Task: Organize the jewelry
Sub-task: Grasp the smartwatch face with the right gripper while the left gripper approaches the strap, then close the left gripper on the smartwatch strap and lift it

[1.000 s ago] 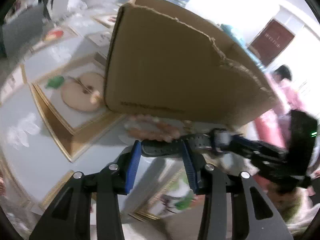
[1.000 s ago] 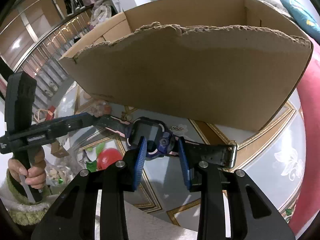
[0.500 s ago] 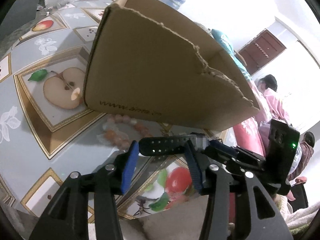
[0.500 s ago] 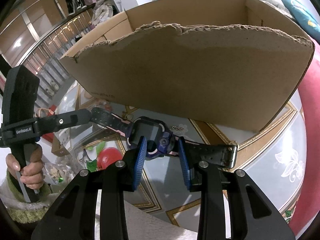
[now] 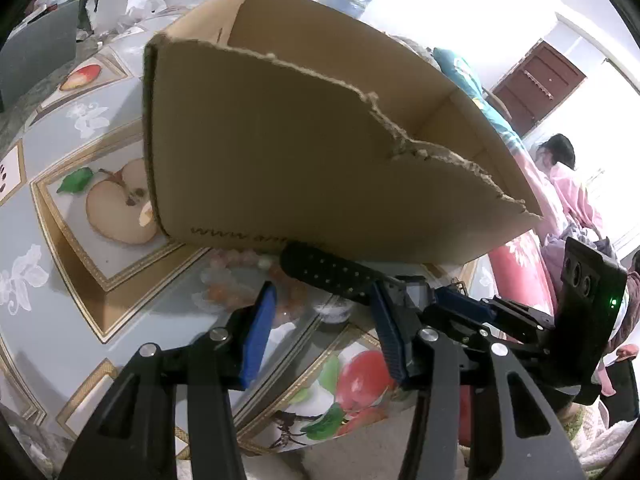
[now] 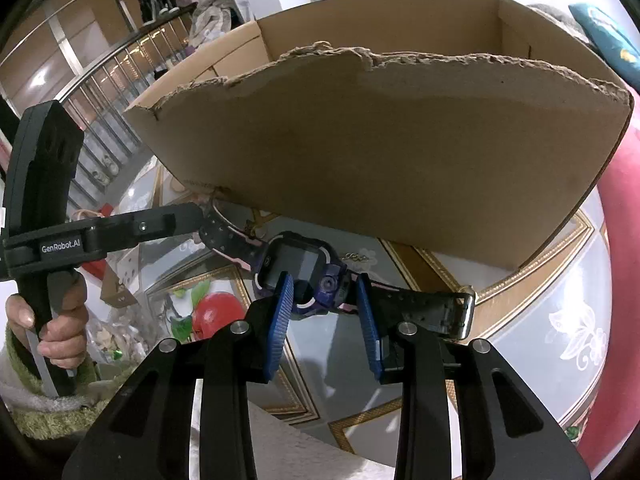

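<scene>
Cardboard box [image 6: 400, 152] (torn rim) sits on fruit-print tabletop [image 5: 52, 240]. Right gripper [image 6: 324, 312] clamps watch [image 6: 304, 268] by case, lifted before box wall. Left gripper [image 5: 324, 320] spread wide, strap crossing right finger. Bead bracelet [image 5: 240, 280] below.

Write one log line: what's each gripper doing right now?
right gripper: shut on smartwatch | left gripper: open, strap between fingers | cardboard box: behind

Black gripper [image 6: 324, 312] frames, ribbed blue pads [image 6: 280, 320], silver screws [image 6: 240, 327], "GenRobot.AI" lettering, green sleeve [image 6: 24, 412].
</scene>
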Tool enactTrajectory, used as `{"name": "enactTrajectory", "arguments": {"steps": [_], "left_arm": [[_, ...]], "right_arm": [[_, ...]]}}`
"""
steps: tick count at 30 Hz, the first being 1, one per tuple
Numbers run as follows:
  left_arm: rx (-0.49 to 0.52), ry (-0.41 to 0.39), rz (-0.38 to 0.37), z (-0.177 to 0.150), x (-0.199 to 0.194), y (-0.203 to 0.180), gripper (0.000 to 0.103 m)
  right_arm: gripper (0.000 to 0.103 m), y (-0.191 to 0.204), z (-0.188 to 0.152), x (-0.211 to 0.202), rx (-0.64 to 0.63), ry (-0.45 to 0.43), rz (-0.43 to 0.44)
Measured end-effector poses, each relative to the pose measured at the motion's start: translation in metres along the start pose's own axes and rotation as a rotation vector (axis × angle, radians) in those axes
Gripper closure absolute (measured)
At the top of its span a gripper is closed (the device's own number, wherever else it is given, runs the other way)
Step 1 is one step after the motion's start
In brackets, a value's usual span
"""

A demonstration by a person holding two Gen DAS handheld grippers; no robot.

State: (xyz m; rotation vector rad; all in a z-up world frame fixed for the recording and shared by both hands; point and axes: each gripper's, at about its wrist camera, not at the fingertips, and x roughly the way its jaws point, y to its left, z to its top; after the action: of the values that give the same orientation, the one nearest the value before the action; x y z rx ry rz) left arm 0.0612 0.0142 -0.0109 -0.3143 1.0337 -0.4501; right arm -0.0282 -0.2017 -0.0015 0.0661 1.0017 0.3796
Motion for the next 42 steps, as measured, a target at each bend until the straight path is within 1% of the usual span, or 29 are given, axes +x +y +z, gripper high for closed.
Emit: {"name": "enactTrajectory", "arguments": {"steps": [4, 5, 7, 10, 13, 16, 17, 21, 22, 24, 25, 28, 30, 33, 38, 42], "left_arm": [[0.012, 0.008, -0.024, 0.001, 0.002, -0.004, 0.056], [0.018, 0.029, -0.029, 0.001, 0.005, -0.007, 0.055], [0.039, 0.045, -0.019, -0.002, 0.010, -0.012, 0.055], [0.090, 0.026, 0.010, -0.007, 0.012, -0.023, 0.055], [0.098, 0.018, 0.015, -0.008, 0.012, -0.026, 0.055], [0.121, -0.001, 0.044, -0.009, 0.010, -0.028, 0.063], [0.127, -0.006, 0.053, -0.010, 0.010, -0.029, 0.068], [0.159, -0.020, 0.082, -0.012, 0.009, -0.032, 0.079], [0.176, -0.024, 0.094, -0.014, 0.009, -0.034, 0.080], [0.206, -0.031, 0.118, -0.017, 0.009, -0.039, 0.089], [0.222, -0.030, 0.129, -0.019, 0.009, -0.041, 0.091], [0.248, -0.029, 0.151, -0.025, 0.012, -0.044, 0.093], [0.260, -0.030, 0.160, -0.027, 0.012, -0.045, 0.093], [0.270, -0.030, 0.171, -0.032, 0.011, -0.045, 0.094], [0.265, -0.020, 0.174, -0.036, 0.012, -0.041, 0.094], [0.258, -0.010, 0.170, -0.038, 0.014, -0.039, 0.094]], "right_arm": [[0.072, 0.000, -0.001, 0.000, -0.001, -0.005, 0.002], [0.072, 0.000, -0.001, 0.000, -0.002, -0.005, 0.003], [0.072, 0.001, -0.002, 0.000, -0.006, -0.007, 0.001], [0.072, 0.001, -0.002, 0.001, -0.008, -0.008, 0.001], [0.072, 0.001, -0.003, 0.001, -0.007, -0.010, 0.004], [0.072, 0.000, -0.003, 0.001, -0.003, -0.011, 0.006], [0.072, 0.000, -0.003, 0.001, -0.002, -0.012, 0.007], [0.071, -0.001, -0.005, 0.000, 0.005, -0.017, 0.011], [0.071, -0.001, -0.005, 0.000, 0.007, -0.019, 0.011], [0.071, -0.003, -0.006, -0.002, 0.014, -0.024, 0.014], [0.071, -0.003, -0.006, -0.003, 0.017, -0.027, 0.014], [0.067, -0.007, -0.009, -0.013, 0.030, -0.050, 0.013], [0.065, -0.012, -0.013, -0.027, 0.043, -0.084, 0.019], [0.061, -0.023, -0.022, -0.043, 0.070, -0.105, 0.000], [0.061, -0.046, -0.033, -0.055, 0.134, -0.100, -0.067], [0.061, -0.055, -0.033, -0.050, 0.202, -0.100, -0.070]]}}
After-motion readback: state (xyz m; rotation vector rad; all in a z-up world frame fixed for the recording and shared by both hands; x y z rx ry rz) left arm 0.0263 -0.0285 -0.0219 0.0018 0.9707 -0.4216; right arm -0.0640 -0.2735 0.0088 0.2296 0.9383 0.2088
